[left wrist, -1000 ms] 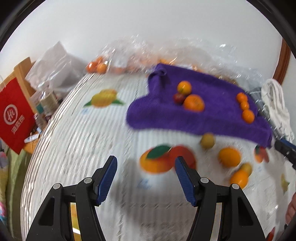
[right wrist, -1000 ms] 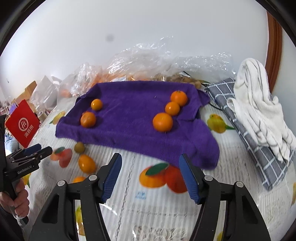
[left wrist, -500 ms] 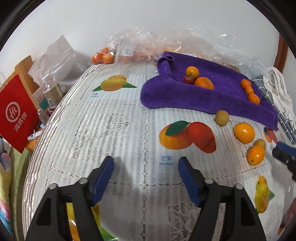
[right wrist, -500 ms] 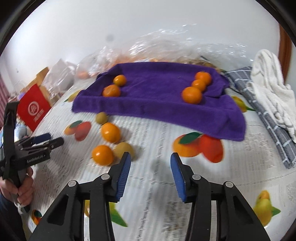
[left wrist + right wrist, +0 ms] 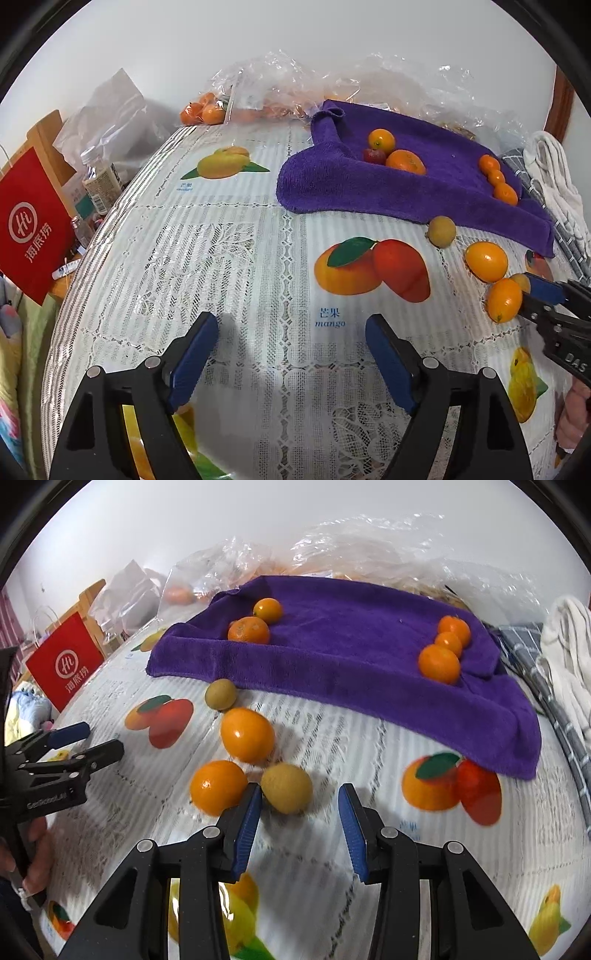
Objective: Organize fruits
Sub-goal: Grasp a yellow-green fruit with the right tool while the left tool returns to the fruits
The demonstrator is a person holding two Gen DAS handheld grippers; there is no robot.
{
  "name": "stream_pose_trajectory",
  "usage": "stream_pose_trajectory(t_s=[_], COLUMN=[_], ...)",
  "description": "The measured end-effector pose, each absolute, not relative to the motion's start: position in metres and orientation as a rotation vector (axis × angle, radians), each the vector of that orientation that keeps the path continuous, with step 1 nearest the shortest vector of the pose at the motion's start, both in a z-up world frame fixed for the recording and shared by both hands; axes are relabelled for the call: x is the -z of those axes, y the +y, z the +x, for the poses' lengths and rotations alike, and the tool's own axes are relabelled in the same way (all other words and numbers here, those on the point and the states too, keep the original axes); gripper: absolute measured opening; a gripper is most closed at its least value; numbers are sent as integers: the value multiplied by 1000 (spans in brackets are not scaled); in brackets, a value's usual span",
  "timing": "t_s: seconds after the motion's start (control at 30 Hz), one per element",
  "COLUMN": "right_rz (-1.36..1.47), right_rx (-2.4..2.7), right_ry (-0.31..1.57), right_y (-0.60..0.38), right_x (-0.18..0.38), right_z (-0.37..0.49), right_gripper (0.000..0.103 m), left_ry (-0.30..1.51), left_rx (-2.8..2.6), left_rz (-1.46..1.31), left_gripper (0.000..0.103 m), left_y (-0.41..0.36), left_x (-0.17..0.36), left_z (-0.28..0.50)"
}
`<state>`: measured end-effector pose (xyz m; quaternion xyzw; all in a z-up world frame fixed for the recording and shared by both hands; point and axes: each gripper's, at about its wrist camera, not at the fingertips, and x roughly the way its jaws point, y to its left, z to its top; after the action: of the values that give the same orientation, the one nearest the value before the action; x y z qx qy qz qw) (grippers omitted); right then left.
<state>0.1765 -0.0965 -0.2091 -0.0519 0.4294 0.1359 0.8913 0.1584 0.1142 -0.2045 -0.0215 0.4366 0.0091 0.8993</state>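
Fruits lie loose on a worktop (image 5: 332, 867) covered with a lace-patterned cloth printed with mangoes and oranges. Nearest, in the right wrist view, the right claw (image 5: 299, 805) points down at a yellow-green fruit (image 5: 287, 787) that sits just past its fingertips, nearer the left pad; the pads stand partly apart and hold nothing. An orange (image 5: 218, 786) touches that fruit on the left, just beside the left pad. Slightly farther sit a larger orange (image 5: 247, 734), then a small green-brown fruit (image 5: 220, 694) at the edge of a purple towel (image 5: 351, 646).

On the towel, two oranges (image 5: 249, 629) rest at its left and a row of three mandarins (image 5: 439, 664) at its right. The left wrist view shows a small red fruit (image 5: 373, 155) tucked between the left pair. Behind the towel are clear plastic bags (image 5: 369, 542) with more fruit inside.

The left claw (image 5: 290, 354) hovers over bare cloth with its jaws opening wide and nothing between them.

The step in hand appears to be picking up a loose fruit to place it on the towel with its kind. The next move likely calls for sliding the right claw forward until the yellow-green fruit sits between the pads, without nudging the neighbouring orange, then closing gently.
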Motion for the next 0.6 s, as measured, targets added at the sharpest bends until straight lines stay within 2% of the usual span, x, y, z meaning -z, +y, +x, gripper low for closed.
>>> stream_pose_trajectory(t_s=[0.1, 0.43, 0.5, 0.57, 0.6], right_rz=[-117, -50, -53, -36, -24], right_rx=[-290, -223, -187, -163, -157], right_ry=[878, 831, 821, 819, 817], right_y=[-96, -148, -163, -179, -187], right_x=[208, 189, 188, 186, 186], right_z=[177, 172, 173, 175, 176], right_gripper=[27, 27, 27, 27, 27], left_ry=[905, 903, 896, 892, 896], left_rx=[-19, -24, -37, -47, -48], left_rz=[-42, -43, -48, -52, -50], left_gripper=[81, 80, 75, 64, 55], left_y=[115, 114, 115, 116, 115], left_x=[204, 204, 203, 201, 200], left_z=[159, 158, 157, 156, 156])
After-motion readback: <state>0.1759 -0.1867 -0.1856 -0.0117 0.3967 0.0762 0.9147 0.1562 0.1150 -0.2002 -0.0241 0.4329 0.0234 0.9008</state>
